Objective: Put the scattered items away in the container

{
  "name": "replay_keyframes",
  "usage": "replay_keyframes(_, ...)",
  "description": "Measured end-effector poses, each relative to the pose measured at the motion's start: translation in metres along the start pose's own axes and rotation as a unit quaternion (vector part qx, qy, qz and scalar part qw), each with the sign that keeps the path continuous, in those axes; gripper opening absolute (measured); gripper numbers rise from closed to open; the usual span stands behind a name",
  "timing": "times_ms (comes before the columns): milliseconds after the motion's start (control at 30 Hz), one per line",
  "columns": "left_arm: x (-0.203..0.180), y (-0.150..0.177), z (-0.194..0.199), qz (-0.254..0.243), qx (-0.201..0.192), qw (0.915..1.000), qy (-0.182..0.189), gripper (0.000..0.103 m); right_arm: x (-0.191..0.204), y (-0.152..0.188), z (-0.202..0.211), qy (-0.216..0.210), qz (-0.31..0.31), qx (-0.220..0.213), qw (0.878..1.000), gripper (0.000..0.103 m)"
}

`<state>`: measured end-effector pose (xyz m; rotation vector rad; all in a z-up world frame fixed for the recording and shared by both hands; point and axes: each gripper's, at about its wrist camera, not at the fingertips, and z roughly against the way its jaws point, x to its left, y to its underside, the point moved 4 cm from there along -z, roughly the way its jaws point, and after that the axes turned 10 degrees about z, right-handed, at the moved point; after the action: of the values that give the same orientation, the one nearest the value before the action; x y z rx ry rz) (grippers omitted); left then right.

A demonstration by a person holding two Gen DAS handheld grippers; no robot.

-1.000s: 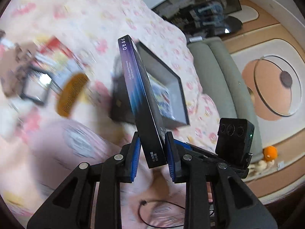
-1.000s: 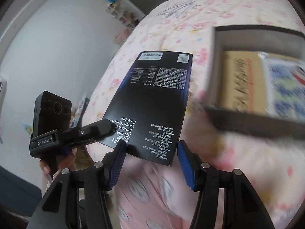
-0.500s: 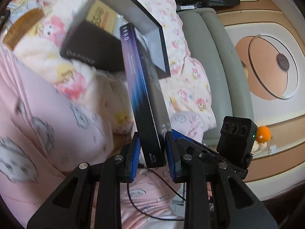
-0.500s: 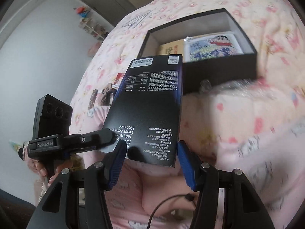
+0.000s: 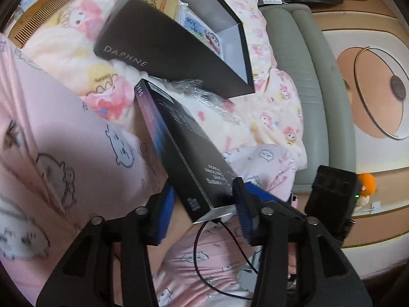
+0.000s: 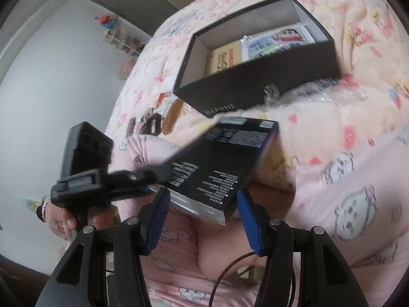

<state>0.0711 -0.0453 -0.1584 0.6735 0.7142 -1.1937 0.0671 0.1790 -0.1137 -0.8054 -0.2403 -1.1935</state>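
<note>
Now the left gripper [image 5: 204, 212] has just been opening, its fingers apart around the tilting screen protector box [image 5: 184, 153], handed between the right gripper's [image 6: 204, 209] spread fingers, short of the black container [image 6: 255, 81].

both cams ride right on the handheld tools, looking forward and down along the fingers, super close fisheye. left wrist view faces across the bed [image 5: 268, 117] toward the grey sofa [image 5: 314, 89] and floor. right wrist view faces the other way, toward the white wall [image 6: 58, 76] and cabinet [image 6: 143, 2]. both catch the black daphne box [image 5: 163, 48] [image 6: 258, 81], the screen protector box [image 5: 184, 151] [image 6: 217, 168] and each other's tool.
</note>
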Motion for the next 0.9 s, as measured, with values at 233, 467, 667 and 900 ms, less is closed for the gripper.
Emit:
replay_keyframes(233,0.005,0.007,-0.007,-0.005,0.022,0.9997,-0.008,0.048,-0.009,-0.013,-0.011,0.008,0.002,0.0,1.0,0.051)
replay_keyframes(467,0.007,0.015,-0.016,-0.022,0.027,0.9977,-0.059,0.048,-0.01,-0.023,-0.011,0.019,0.023,0.002,1.0,0.051)
replay_keyframes(667,0.018,0.009,-0.013,-0.006,0.012,0.9977,-0.066,0.048,-0.048,0.006,-0.022,0.052,-0.029,0.058,0.997,0.051)
replay_keyframes(900,0.014,0.003,-0.008,-0.012,-0.006,0.997,-0.076,0.048,-0.049,0.022,-0.066,0.006,-0.049,0.125,0.991,0.052)
